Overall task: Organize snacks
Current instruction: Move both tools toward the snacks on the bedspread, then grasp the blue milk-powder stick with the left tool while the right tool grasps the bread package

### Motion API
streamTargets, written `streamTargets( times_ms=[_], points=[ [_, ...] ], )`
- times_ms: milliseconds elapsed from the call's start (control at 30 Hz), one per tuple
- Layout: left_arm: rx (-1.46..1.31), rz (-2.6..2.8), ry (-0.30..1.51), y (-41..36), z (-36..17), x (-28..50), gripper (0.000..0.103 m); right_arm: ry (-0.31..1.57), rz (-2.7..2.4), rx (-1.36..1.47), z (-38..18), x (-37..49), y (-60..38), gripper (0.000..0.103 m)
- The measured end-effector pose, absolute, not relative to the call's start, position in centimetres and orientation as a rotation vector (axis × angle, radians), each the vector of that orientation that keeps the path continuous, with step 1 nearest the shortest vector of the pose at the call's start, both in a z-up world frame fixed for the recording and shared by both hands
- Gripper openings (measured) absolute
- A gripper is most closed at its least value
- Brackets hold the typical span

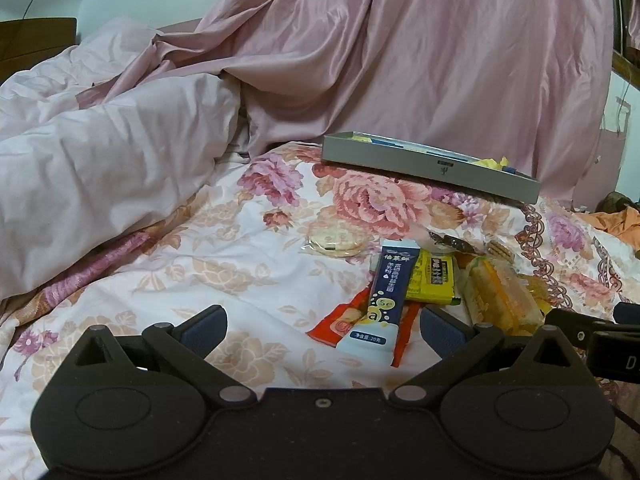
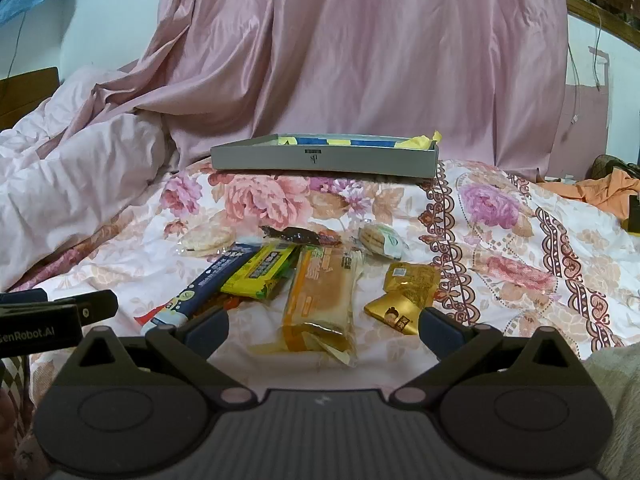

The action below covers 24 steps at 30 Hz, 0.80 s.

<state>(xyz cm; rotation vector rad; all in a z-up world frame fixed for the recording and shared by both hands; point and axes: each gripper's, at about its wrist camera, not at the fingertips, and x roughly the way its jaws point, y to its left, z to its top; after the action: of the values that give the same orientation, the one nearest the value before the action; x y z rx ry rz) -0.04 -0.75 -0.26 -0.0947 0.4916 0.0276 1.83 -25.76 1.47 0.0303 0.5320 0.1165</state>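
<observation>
From the left wrist, the left gripper [image 1: 323, 326] hangs low over the floral bedspread [image 1: 224, 264], jaws spread wide, holding nothing. Right ahead lies the blue-and-white sachet [image 1: 385, 300] on top of a red packet [image 1: 344, 320], with a yellow packet [image 1: 434, 278] and a clear-wrapped orange cake [image 1: 500, 300] just beside them. A round rice cracker [image 1: 335, 239] sits a little further out. Beyond, the grey box [image 1: 430, 168] rests on the bed, a few blue and yellow things showing over its rim.

Over to the right wrist: the right gripper [image 2: 324, 330] is also wide open and empty, lined up on the orange cake [image 2: 320, 304]. Gold packets [image 2: 404, 296] lie near its right finger, a white-and-green wrapped biscuit [image 2: 386, 242] and a dark wrapper [image 2: 296, 236] further back. The grey box [image 2: 324, 158] stands well apart from the pile.

My read: barely begun or midway. Something is in the box, but most snacks are loose on the bed.
</observation>
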Motion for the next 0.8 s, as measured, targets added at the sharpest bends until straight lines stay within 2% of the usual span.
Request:
streamTargets(
  times_ms=[500,800],
  points=[
    [-0.074,0.011,0.516,-0.9,-0.7,0.5,0.102,0.599,0.144,-0.005,1.5,2.8,-25.2,0.103],
    [-0.067,-0.046,0.576,-0.7,-0.8,3.8,0.102,0.671,0.231,0.068,1.7,6.4,-26.5,0.103]
  ],
)
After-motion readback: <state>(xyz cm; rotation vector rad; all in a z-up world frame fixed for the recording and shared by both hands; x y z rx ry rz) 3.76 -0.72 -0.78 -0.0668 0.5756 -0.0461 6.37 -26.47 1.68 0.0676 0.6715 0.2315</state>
